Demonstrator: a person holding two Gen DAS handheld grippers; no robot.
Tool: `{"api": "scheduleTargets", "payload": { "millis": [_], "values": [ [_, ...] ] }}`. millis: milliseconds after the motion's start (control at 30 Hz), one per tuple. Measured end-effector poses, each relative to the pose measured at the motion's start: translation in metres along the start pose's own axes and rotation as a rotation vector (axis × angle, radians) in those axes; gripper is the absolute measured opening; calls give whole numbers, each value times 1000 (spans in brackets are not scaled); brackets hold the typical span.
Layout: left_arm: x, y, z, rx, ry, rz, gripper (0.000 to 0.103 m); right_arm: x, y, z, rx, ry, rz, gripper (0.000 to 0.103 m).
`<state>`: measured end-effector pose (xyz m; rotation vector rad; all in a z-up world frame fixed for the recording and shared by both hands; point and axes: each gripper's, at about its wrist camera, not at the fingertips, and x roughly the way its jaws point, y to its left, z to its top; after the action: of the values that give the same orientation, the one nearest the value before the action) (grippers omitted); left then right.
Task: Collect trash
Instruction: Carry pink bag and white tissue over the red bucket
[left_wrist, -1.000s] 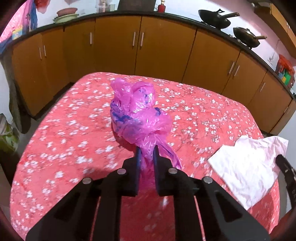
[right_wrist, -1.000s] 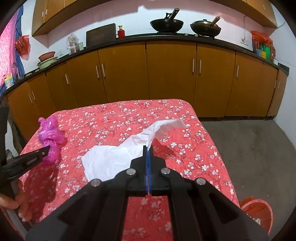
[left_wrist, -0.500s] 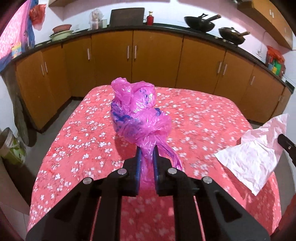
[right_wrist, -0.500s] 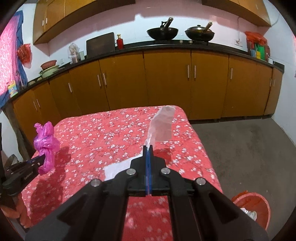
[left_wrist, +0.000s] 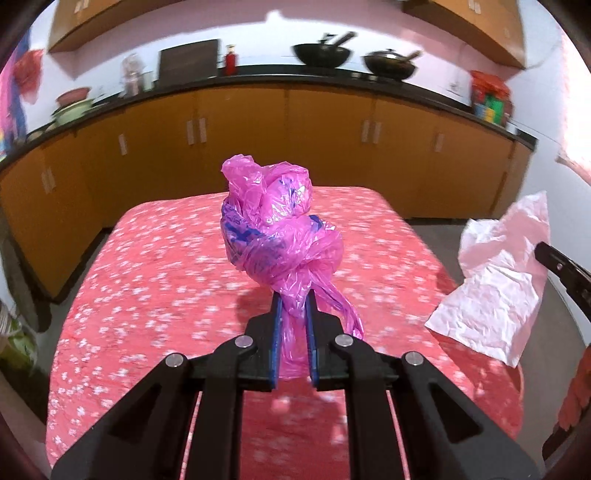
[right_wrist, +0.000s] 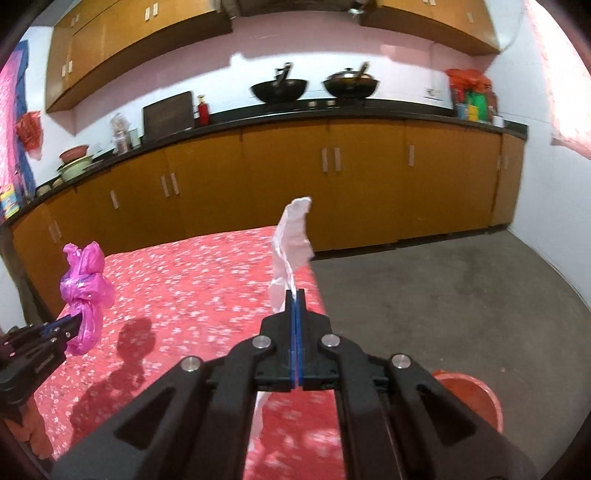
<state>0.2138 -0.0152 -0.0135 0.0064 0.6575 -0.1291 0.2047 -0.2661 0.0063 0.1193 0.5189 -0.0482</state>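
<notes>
Left wrist view
Left gripper (left_wrist: 293, 295): clenched on the twisted tail of the pink plastic bag (left_wrist: 279, 221); the blue pads press the plastic from both sides.
Pink plastic bag: a knotted bundle with blue print, held up above the table (left_wrist: 166, 266), its bulk just beyond the fingertips and a loose strip hanging to the right of them.
Table: covered in a red cloth with small white flowers, filling the middle and near part of the view.
White paper (left_wrist: 498, 280): a crumpled sheet at the right, lifted off the table, its right edge at the tip of the right gripper (left_wrist: 546, 254), which comes in from the right edge.
Cabinets (left_wrist: 295, 147): orange doors along the far wall under a dark counter, with two black woks (left_wrist: 321, 55) on top.

Right wrist view
Right gripper (right_wrist: 295, 295): clenched on the white paper (right_wrist: 291, 236), blue pads pressed together with the sheet between them.
White paper: stands up from the fingertips, and a strip hangs below the gripper.
Left gripper (right_wrist: 72, 326): at the left edge, holding the pink plastic bag (right_wrist: 85, 280) above the near-left part of the table (right_wrist: 192, 280).
Red bin (right_wrist: 476, 398): on the grey floor at the near right, partly hidden behind the gripper body.
</notes>
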Motion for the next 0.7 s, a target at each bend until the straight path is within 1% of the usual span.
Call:
{"api": "scheduleTargets", "payload": {
  "millis": [133, 267, 433, 533, 700],
  "values": [
    [-3, -36, -4, 49, 1, -64, 12, -11, -40, -9, 42, 4, -53, 2],
    [-5, -83, -13, 118, 7, -148, 12, -21, -86, -25, 82, 21, -120, 2],
    [0, -131, -24, 171, 35, -234, 12, -27, -144, -49, 132, 57, -205, 2],
    [4, -166, -33, 199, 53, -285, 12, -25, -170, -62, 155, 82, -244, 2],
    [12, -220, -54, 273, 88, -348, 12, -19, -213, -95, 189, 148, -278, 2]
  ]
}}
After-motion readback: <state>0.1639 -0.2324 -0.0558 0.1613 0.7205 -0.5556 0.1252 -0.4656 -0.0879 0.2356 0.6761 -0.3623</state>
